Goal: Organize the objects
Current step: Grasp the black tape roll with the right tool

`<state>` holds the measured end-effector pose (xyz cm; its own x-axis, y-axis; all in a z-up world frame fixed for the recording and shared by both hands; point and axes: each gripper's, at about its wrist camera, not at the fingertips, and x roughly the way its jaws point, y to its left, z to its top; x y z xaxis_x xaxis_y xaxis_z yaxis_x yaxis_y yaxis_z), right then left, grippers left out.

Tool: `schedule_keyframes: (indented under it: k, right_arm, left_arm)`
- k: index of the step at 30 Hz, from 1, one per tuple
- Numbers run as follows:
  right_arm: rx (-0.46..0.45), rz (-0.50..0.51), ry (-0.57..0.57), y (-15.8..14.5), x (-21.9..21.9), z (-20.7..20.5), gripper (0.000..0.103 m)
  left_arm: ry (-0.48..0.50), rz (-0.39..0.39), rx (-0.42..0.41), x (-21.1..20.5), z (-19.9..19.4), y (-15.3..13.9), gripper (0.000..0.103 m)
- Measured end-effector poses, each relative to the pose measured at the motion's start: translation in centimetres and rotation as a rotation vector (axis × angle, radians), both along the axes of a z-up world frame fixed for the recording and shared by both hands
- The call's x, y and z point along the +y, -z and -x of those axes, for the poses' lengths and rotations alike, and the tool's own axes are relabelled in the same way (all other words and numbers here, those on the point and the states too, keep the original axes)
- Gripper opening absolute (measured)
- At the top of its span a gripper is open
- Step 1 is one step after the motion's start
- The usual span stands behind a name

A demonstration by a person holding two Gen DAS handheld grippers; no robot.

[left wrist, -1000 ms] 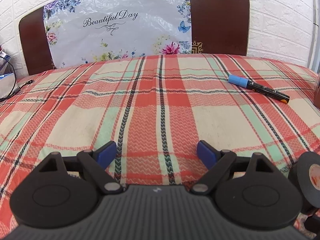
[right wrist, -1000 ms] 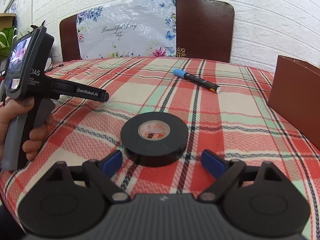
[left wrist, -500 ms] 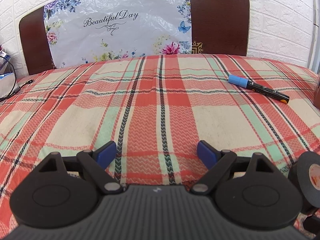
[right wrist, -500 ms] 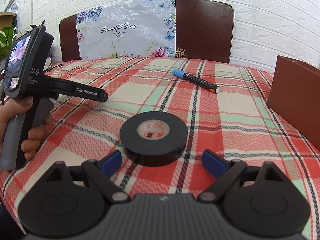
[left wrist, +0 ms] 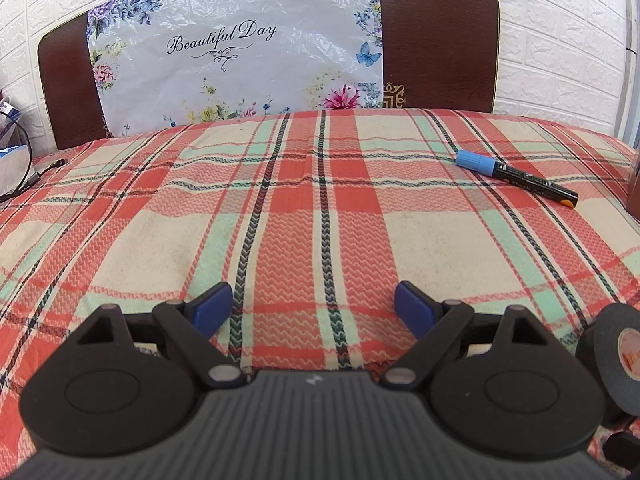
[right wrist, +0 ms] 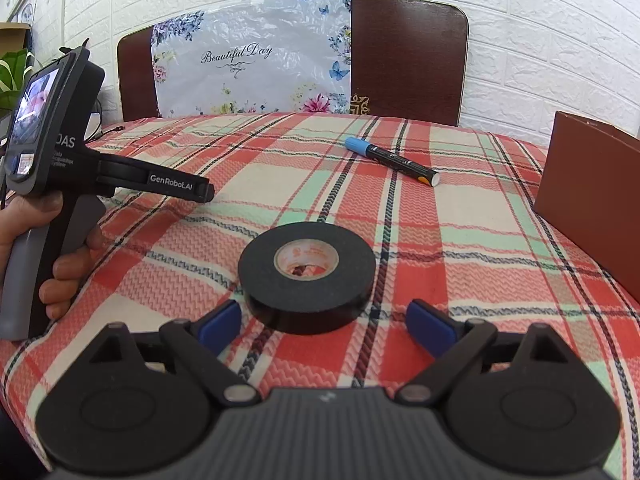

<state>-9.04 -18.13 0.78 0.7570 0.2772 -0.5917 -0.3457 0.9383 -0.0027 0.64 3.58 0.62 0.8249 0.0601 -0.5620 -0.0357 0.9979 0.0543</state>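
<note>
Tape position: the black roll of cloth tape (right wrist: 307,276) lies flat on the red, cream and mint plaid tablecloth (right wrist: 460,216), just ahead of the right gripper (right wrist: 327,322) and roughly centred on the gap between its blue-padded fingertips (right wrist: 220,320); the pads do not touch it.
Right gripper: jaws wide and opening further, with only the roll's near edge reaching towards the gap and nothing clamped.
Left gripper: the left gripper (left wrist: 313,309) has its jaws spread wide over bare cloth, holding nothing; in the right wrist view a hand (right wrist: 60,264) grips its grey handle at the table's left edge.
Tape from the left: the same roll (left wrist: 616,360) sits just off the left gripper's right side, near the frame edge.
Tape look: matte black band, a pale cardboard core with faint red print, hollow centre facing up.
Marker: a black marker pen with a light blue cap (right wrist: 390,161) lies farther back on the cloth, well apart from the roll and both grippers, cap end towards the far left.
Box: a reddish-brown box wall (right wrist: 592,196) stands at the right edge of the table.
Backdrop: a dark wooden chair back (right wrist: 408,60) draped with a floral plastic bag (right wrist: 252,68) reading "Beautiful Day".
</note>
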Motion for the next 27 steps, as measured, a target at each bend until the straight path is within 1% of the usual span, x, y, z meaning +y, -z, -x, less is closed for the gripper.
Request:
schedule_keyframes:
  k: [9, 12, 17, 21, 27]
  right_arm:
    - [0.017, -0.002, -0.002, -0.1, -0.1, -0.4, 0.094]
    - [0.018, 0.025, -0.005, -0.2, -0.3, -0.4, 0.095]
    - [0.039, 0.028, 0.008, -0.3, -1.4, -0.6, 0.098]
    - [0.04, 0.05, 0.005, -0.4, -1.1, -0.5, 0.099]
    - [0.057, 0.046, -0.015, -0.4, -0.9, -1.3, 0.101]
  left_arm:
    - [0.0, 0.001, 0.0, 0.0, 0.0, 0.0, 0.09]
    - [0.0, 0.001, 0.0, 0.0, 0.0, 0.0, 0.09]
    - [0.0, 0.001, 0.001, 0.0, 0.0, -0.1, 0.09]
    - [0.003, -0.006, 0.004, -0.1, 0.0, -0.1, 0.09]
    - [0.017, -0.016, 0.013, -0.5, 0.7, -0.1, 0.09]
